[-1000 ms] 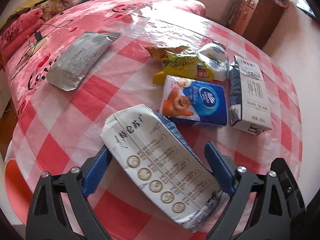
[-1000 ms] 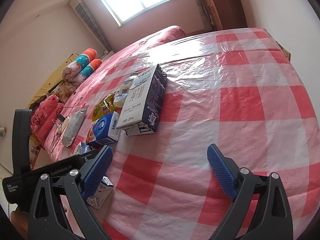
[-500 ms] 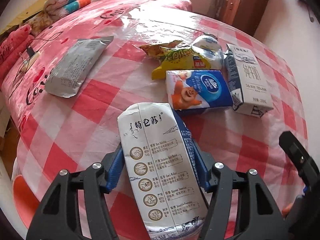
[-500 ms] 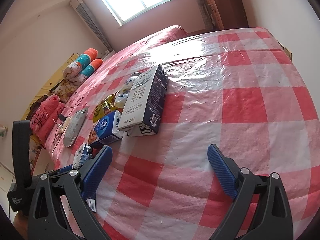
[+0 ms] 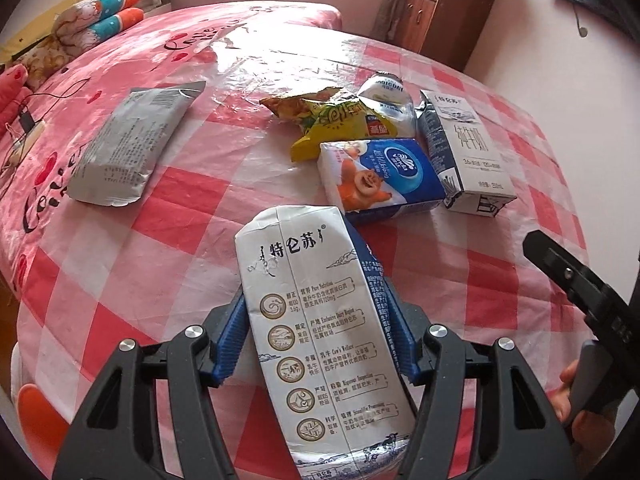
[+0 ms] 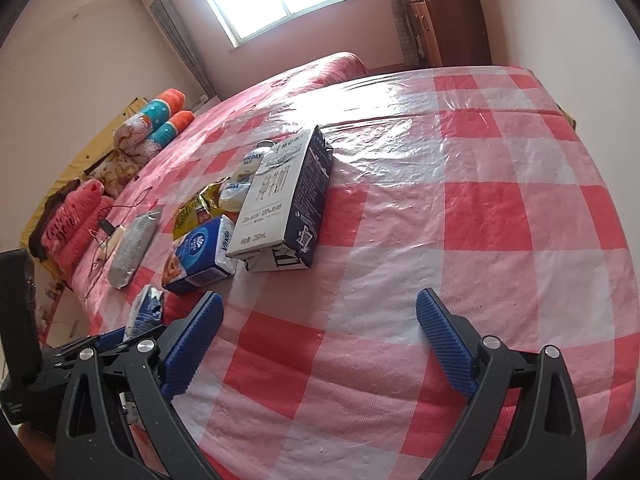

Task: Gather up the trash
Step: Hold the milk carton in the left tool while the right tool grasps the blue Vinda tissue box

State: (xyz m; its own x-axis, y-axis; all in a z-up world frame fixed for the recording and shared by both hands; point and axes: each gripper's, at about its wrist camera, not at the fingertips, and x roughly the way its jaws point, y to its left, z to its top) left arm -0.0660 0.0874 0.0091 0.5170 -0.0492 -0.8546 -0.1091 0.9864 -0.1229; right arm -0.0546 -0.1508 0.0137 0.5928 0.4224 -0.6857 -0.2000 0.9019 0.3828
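Observation:
My left gripper (image 5: 316, 316) is shut on a crushed white and blue milk carton (image 5: 320, 320), held just above the red-checked plastic sheet (image 5: 168, 216). That carton also shows in the right wrist view (image 6: 146, 310). Further on lie a blue tissue pack (image 5: 380, 176), a second milk carton (image 5: 464, 148), a yellow snack bag (image 5: 336, 118), a small white pouch (image 5: 386, 94) and a silver packet (image 5: 128, 144). My right gripper (image 6: 320, 322) is open and empty over the sheet, right of the pile, whose second carton (image 6: 280, 200) lies ahead of it.
The bed's pink cover (image 5: 120, 56) extends to the left with a black cable and charger (image 5: 26, 120). Rolled quilts (image 6: 160, 120) lie at the head. A wooden cabinet (image 5: 440, 12) stands by the far wall.
My left gripper's jaws closed on the crushed milk carton and raised it slightly. The right gripper drifted a little and stayed open.

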